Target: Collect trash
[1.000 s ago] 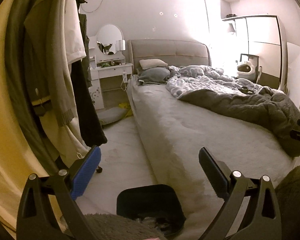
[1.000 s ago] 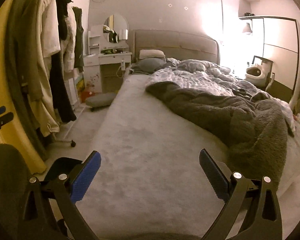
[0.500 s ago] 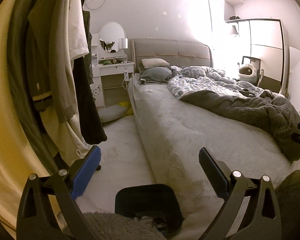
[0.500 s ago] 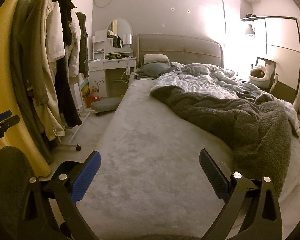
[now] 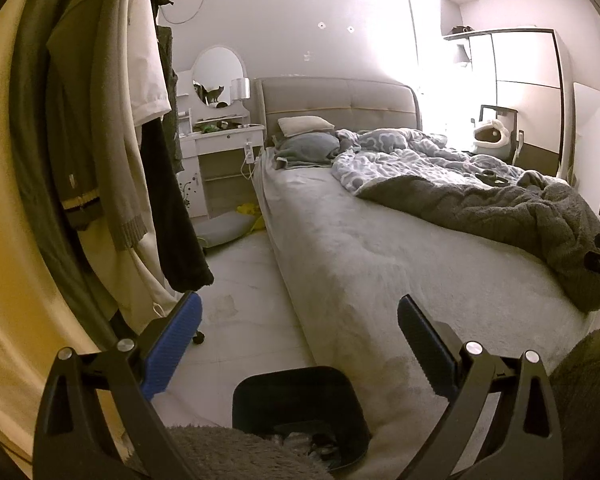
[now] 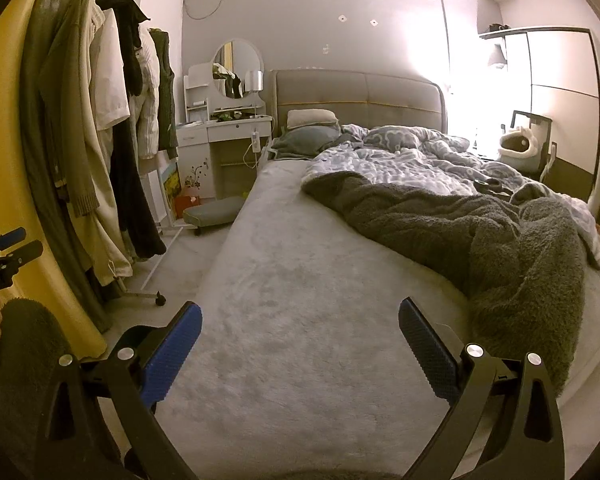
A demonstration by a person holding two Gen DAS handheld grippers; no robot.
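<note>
Bedroom wide ahead: both the left gripper (image 5: 298,322) and right gripper (image 6: 298,326) gape empty; black plastic bin (image 5: 300,408), bottom centre, risks a kick underfoot.

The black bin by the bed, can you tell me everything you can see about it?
The black bin looks like smooth plastic, with rounded corners and an open top, no lid. It stands upright on the pale floor, right beside the foot corner of the bed. Some crumpled bits lie inside; what they are is unclear. A fuzzy sleeve hides its near edge. The left gripper, jaws wide apart, hangs above it without touching.
</note>
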